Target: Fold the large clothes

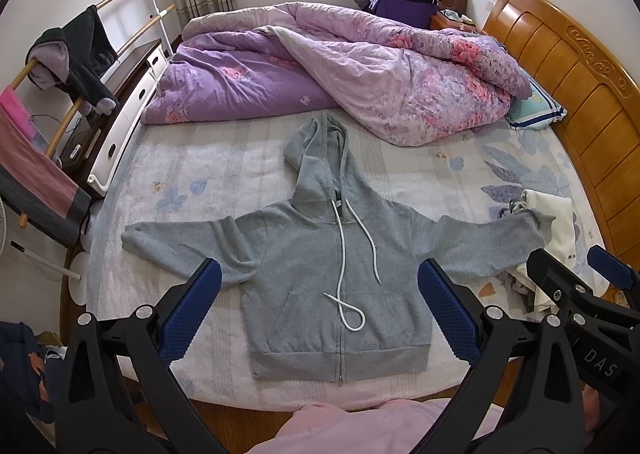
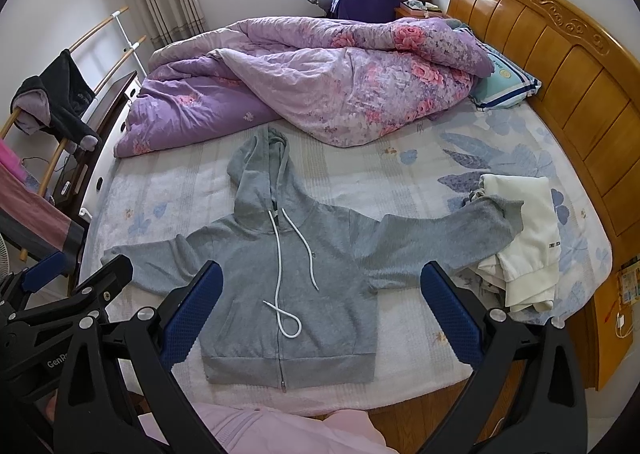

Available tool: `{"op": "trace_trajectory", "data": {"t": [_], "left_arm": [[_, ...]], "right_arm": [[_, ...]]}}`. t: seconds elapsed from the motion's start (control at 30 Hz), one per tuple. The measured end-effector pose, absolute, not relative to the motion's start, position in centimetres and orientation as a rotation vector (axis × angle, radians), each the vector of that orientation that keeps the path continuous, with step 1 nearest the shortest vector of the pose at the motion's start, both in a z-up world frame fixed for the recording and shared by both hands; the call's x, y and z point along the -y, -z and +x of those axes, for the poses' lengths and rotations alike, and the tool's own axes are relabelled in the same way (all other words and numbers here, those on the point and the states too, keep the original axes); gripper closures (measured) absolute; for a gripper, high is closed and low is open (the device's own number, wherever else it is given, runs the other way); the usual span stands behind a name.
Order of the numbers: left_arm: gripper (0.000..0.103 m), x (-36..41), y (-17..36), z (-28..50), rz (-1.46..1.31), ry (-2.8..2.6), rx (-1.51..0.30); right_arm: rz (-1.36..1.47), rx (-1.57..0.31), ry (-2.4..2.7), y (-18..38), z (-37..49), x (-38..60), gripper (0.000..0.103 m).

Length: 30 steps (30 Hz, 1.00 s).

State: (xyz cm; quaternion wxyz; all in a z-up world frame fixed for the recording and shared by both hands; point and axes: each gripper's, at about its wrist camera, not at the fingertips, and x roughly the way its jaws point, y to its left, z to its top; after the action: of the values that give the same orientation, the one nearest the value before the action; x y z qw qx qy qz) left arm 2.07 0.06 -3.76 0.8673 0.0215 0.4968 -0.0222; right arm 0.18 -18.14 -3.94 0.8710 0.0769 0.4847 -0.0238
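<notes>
Bed [image 2: 400,182], pale floral sheet, wooden headboard at right. Grey hoodie [image 2: 288,278] flat, front up, sleeves out, hood toward the purple quilt [image 2: 320,94] heaped along the far side. White garment [image 2: 524,246] under right cuff. Pillow [image 2: 506,88] near headboard.

You have a purple quilt [image 1: 340,66] bunched at the far side. A white garment [image 2: 524,242] lies right, near the headboard [image 2: 560,66].

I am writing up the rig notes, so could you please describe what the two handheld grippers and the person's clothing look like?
Both the left gripper and the right gripper have black, angular plastic frames with silver bolts and two fingers faced with textured blue pads. White lettering marks their bodies: "DAS" on the right one, "GenR" on the left. The person wears pale pink clothing.
</notes>
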Motion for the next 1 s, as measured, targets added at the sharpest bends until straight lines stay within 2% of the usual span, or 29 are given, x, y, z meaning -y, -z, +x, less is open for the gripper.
{"op": "trace_trajectory", "data": {"t": [0.47, 0.73, 1.0], "left_arm": [[0.005, -2.1, 6.3, 1.0, -0.025, -0.078, -1.187], [0.005, -5.3, 9.3, -0.8, -0.129, -0.221, -1.302], [0.005, -9.7, 11.1, -3.1, -0.235, -0.337, -1.336]], "right_arm": [[0.133, -1.135, -0.093, 6.7, 1.2, 16.9, 0.007], [0.098, -1.26, -0.249, 10.3, 2.1, 14.3, 0.007], [0.033, -1.32, -0.424, 12.5, 3.2, 9.7, 0.007]]}}
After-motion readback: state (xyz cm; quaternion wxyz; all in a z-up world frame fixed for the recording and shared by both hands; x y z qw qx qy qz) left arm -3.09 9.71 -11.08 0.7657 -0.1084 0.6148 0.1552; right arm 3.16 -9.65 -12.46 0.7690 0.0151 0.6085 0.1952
